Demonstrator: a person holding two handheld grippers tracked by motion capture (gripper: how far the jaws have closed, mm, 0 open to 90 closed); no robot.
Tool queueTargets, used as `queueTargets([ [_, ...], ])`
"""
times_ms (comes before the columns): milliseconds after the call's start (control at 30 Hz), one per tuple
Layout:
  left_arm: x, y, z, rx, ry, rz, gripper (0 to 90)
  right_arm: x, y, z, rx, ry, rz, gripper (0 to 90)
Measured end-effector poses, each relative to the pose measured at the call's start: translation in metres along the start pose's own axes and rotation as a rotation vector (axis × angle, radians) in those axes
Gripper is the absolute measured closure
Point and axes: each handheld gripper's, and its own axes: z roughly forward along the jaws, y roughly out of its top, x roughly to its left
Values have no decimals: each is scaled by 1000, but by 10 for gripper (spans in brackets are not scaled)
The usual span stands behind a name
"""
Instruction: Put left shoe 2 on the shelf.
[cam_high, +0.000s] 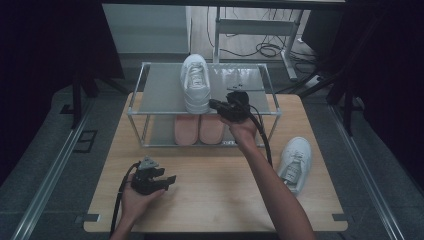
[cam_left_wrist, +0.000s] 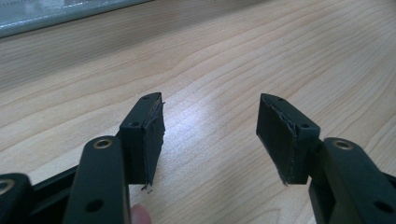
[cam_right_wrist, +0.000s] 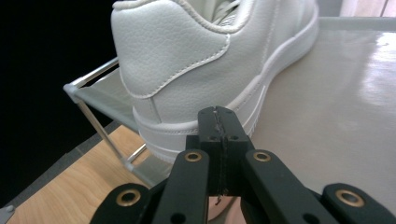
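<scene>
From above, our right gripper (cam_high: 216, 104) sits shut and empty at the heel of the white leather sneaker (cam_high: 195, 82) on the grey metal-framed shoe rack (cam_high: 160, 90); we judge we are nudging it straight, so a gentle sideways push comes next. In the left gripper view, our left gripper (cam_left_wrist: 210, 135) rests open over the light wooden table (cam_left_wrist: 224, 56). The right gripper view shows closed jaws just at, perhaps touching, the sneaker's pebbled heel (cam_right_wrist: 187, 65).

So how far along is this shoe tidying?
One white sneaker already stands on the shoe rack's top shelf, above a pink pair. The right gripper, jaws shut, sits at its heel, perhaps nudging it. The second white sneaker waits on the table; the left gripper rests open.
</scene>
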Motion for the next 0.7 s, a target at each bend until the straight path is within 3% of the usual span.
queueTargets([
  [300, 0, 0, -1, -3, -1, 0, 423, 16, 2, 14, 2, 9, -26, 900],
  [700, 1, 0, -1, -3, -1, 0, 423, 26, 4, 28, -5, 13, -23, 900],
])
